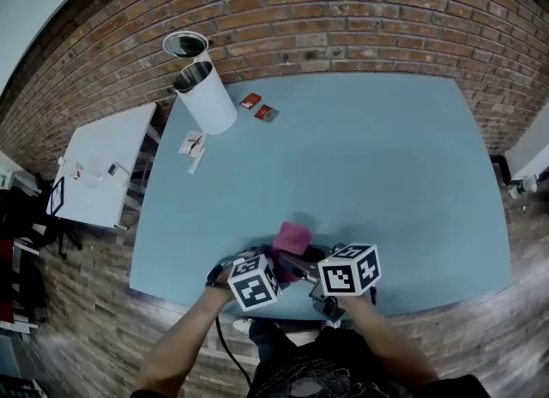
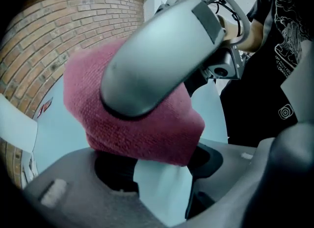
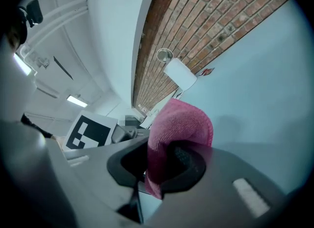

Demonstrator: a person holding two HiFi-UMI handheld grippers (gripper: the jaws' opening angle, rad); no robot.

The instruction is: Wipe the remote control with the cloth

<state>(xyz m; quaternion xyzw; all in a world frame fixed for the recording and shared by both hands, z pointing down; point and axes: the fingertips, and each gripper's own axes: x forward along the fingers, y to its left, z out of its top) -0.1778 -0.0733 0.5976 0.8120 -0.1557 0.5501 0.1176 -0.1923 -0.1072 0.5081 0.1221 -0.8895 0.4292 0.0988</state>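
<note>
**A:** What does the right gripper have?

**B:** The right gripper [image 3: 162, 165] is clenched on a pink knitted cloth [image 3: 181, 121]. The fabric is pinched between its two grey jaws. It bulges out of them in a rounded fold, and a short tail hangs below.

**A:** And the left one?

**B:** The left gripper [image 2: 162, 175] is released. Its jaws stand wide apart, and the light blue tabletop [image 1: 360, 156] shows through the gap. The cloth's lower edge hangs just over that gap, but neither pad presses on it.

**A:** How close are the two tools?

**B:** Very near. In the left gripper view, one grey jaw of the right gripper lies across the top of the cloth. In the head view, both marker cubes sit side by side at the table's near edge, with the cloth just beyond them.

**A:** Where is the remote control?

**B:** I cannot tell; no view shows it clearly.

**A:** Anything else on the table?

**B:** A white cylindrical bin [image 1: 206, 96] stands near the far left corner. Two small red cards [image 1: 250, 101] lie just beside it. Both are well apart from the cloth.
</note>
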